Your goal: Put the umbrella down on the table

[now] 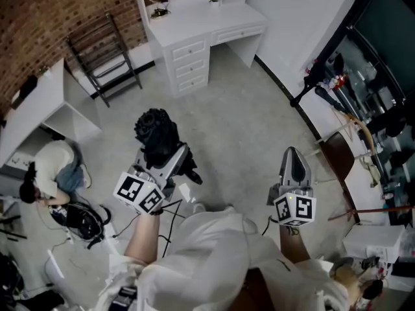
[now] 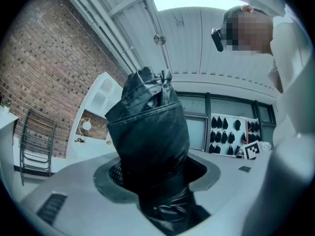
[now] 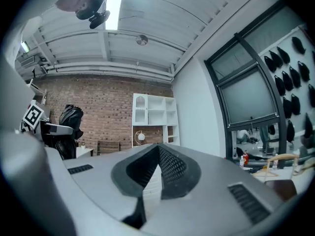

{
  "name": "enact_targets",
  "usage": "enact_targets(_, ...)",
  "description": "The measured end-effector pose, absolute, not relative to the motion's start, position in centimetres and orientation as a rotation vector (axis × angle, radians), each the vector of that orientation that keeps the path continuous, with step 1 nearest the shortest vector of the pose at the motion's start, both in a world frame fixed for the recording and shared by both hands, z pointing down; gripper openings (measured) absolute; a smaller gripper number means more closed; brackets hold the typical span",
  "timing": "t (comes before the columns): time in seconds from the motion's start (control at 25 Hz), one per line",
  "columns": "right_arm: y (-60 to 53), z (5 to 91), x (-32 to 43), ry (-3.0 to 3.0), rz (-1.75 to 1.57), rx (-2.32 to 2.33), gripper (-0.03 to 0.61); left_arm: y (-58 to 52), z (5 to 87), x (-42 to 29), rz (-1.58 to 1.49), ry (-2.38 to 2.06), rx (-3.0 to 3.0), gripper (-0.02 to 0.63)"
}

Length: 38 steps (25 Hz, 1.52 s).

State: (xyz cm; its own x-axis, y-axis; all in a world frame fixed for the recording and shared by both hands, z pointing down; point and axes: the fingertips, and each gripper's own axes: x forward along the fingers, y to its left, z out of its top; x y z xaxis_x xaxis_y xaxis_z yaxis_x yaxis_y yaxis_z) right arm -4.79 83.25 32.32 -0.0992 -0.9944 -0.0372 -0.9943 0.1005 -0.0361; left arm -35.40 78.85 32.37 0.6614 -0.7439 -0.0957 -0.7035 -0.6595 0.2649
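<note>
Black umbrella (image 2: 147,127) clamped in left hand-held gripper (image 1: 166,159) — lower end hidden.

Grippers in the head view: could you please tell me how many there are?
2. The left gripper at lower left grips the umbrella; the right gripper at lower right is empty, jaws together.

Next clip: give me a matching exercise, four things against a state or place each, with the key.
Things:
1 umbrella
2 right gripper
3 desk
4 chair

States:
A jaws together, empty
B white, with drawers
C dark slatted frame, by the brick wall
D black, folded, clamped in the left gripper

Pairs: 1-D, 2-A, 3-B, 4-C
</note>
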Motion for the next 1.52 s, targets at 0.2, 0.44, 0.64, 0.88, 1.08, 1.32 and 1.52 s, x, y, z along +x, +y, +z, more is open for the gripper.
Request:
enact_targets(0.2, 82.9, 32.8, -5.6, 2.282, 0.003, -2.114, 0.018, 78.5, 33.4, -35.7, -0.287, -1.147, 2.68, 0.273)
enact_targets(0.44, 81.8, 33.0, -8.8, 2.307, 0.009, -2.166, 0.018, 76.9, 34.1, -39.1, -0.3, -1.126, 2.652, 0.273)
enact_targets(0.64, 82.4, 33.0, -10.0, 2.31, 0.025, -2.17, 0.018, 77.6, 34.7, -40.0, -0.299, -1.116, 2.651, 0.273)
enact_targets(0.88, 81.4, 33.2, -10.4, 2.321, 0.015, -2.162, 0.018, 76.9, 34.7, -40.0, -0.309, -1.12, 2.65, 0.273)
enact_targets(1.08, 79.7, 33.1, -9.8, 2.315, 0.011, -2.148, 0.018, 75.5, 34.7, -39.1, -0.287, -1.112, 2.649, 0.273)
enact_targets(1.32, 77.8, 33.2, -7.0, 2.261, 0.005, -2.169, 0.018, 72.7, 34.3, -36.3, -0.257, -1.084, 2.677, 0.273)
enact_targets(1.52, 75.4, 34.2, -3.2, 2.218, -0.026, -2.196, 0.018, 69.3, 34.1, -32.4, -0.235, -1.054, 2.706, 0.273)
